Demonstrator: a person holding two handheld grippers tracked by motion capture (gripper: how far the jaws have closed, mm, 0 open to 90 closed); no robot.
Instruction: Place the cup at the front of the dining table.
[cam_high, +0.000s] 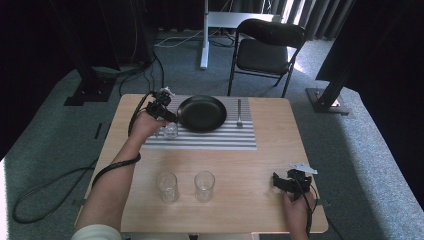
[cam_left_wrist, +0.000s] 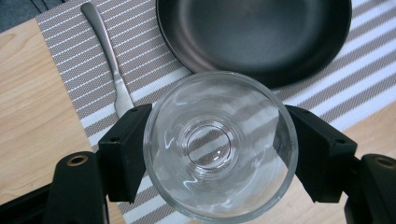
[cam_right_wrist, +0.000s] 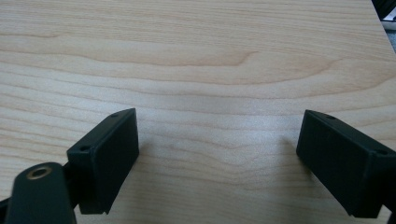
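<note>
Overhead, left hand-held gripper (cam_left_wrist: 219, 154) clamps glass (cam_left_wrist: 219, 149) above striped placemat (cam_left_wrist: 84, 46).

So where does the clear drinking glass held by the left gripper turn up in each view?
High view: the clear drinking glass is at the near left corner of the striped placemat, just left of the black frying pan.
Left gripper view: centre of the picture, seen from above, clamped between the two black fingers.
Right gripper view: bare wooden table, no glass.
Shared landmark: the black frying pan, beside the glass in both.
</note>
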